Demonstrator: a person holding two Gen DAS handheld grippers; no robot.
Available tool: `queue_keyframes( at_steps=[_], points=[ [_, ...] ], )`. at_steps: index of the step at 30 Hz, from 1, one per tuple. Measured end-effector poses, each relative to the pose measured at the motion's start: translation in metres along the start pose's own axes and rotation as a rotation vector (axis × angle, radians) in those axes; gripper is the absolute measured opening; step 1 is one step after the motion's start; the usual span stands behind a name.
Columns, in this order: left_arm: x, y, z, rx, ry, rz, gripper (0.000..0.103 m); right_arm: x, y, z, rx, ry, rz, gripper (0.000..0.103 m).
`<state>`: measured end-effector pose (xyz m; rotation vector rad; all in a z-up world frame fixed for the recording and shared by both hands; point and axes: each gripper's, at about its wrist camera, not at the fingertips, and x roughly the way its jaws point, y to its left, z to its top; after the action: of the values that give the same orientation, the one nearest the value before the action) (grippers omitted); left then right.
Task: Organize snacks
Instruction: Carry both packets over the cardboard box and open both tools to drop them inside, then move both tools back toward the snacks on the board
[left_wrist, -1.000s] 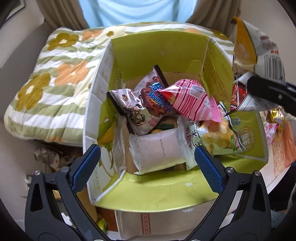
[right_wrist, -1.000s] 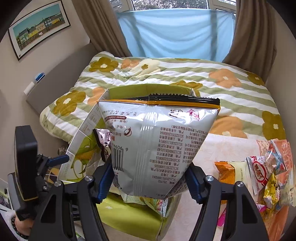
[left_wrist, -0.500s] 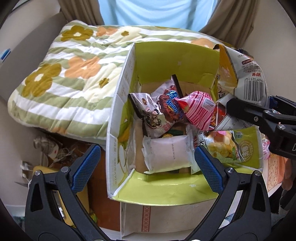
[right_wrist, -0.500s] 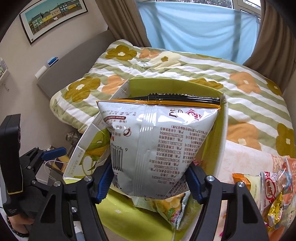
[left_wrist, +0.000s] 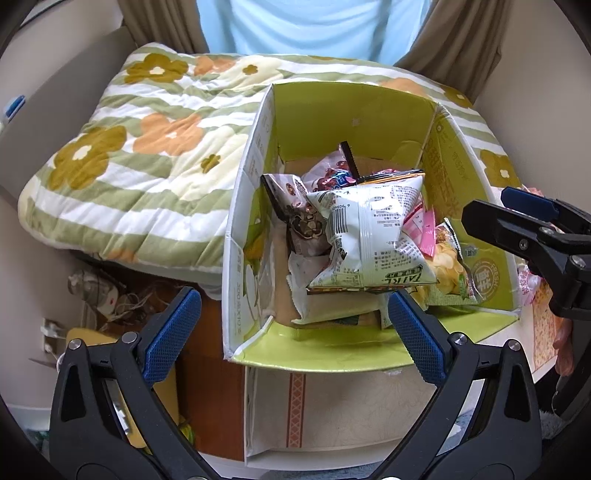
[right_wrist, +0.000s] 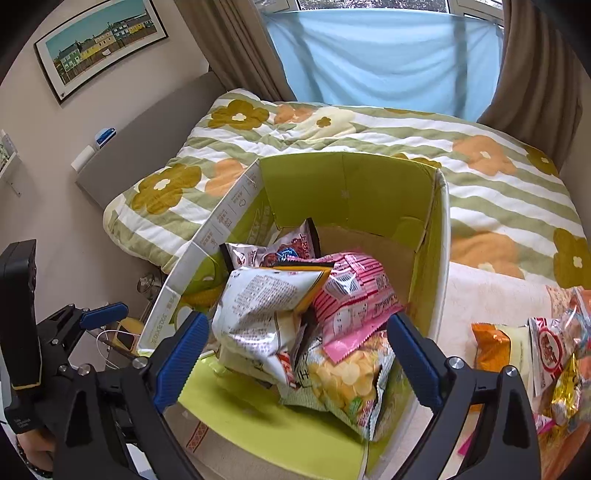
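Left wrist view: the silver chip bag (left_wrist: 369, 236) lies atop the snack pile, hiding packets beneath, inside the green box (left_wrist: 351, 114) beside a floral quilt (left_wrist: 147, 147). Left gripper (left_wrist: 291, 325) and right gripper (right_wrist: 295, 358) both gape empty

Floral quilt (right_wrist: 369, 147), blue-covered window (right_wrist: 384, 55), framed picture (right_wrist: 99, 40).

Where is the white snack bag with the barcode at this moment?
In both views the white snack bag lies on top of the pile inside the green box, left of the pink bag, free of both grippers.
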<state>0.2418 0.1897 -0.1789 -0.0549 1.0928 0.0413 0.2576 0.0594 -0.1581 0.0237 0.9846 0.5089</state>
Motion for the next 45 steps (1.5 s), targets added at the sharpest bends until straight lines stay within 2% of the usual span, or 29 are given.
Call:
queue_keyframes(
  at_steps=[7,13,18,24,29,35,40,42,45],
  points=[
    [-0.020,-0.005,-0.004,0.027,-0.063,-0.025,0.101,-0.029,0.002,-0.013,0.021,-0.071,-0.042,0.096],
    [-0.034,-0.022,-0.006,0.079,-0.112,-0.088,0.101,-0.061,-0.005,-0.025,0.066,-0.138,-0.101,0.096],
    [-0.048,-0.057,-0.003,0.119,-0.155,-0.146,0.101,-0.093,-0.031,-0.038,0.117,-0.178,-0.149,0.096],
    [-0.058,-0.124,0.001,0.173,-0.179,-0.191,0.101,-0.135,-0.078,-0.054,0.176,-0.226,-0.201,0.096],
    [-0.053,-0.192,-0.003,0.182,-0.145,-0.237,0.101,-0.168,-0.128,-0.073,0.183,-0.226,-0.269,0.096],
    [-0.029,-0.274,-0.013,0.212,-0.063,-0.247,0.101,-0.198,-0.206,-0.098,0.191,-0.193,-0.362,0.096],
    [0.006,-0.332,-0.030,0.220,0.044,-0.249,0.101,-0.203,-0.262,-0.117,0.181,-0.147,-0.337,0.096],
    [0.019,-0.348,-0.038,0.225,0.067,-0.246,0.101,-0.200,-0.285,-0.125,0.179,-0.123,-0.306,0.096],
    [0.040,-0.367,-0.049,0.239,0.087,-0.216,0.101,-0.191,-0.308,-0.132,0.151,-0.094,-0.302,0.096]
  ],
)
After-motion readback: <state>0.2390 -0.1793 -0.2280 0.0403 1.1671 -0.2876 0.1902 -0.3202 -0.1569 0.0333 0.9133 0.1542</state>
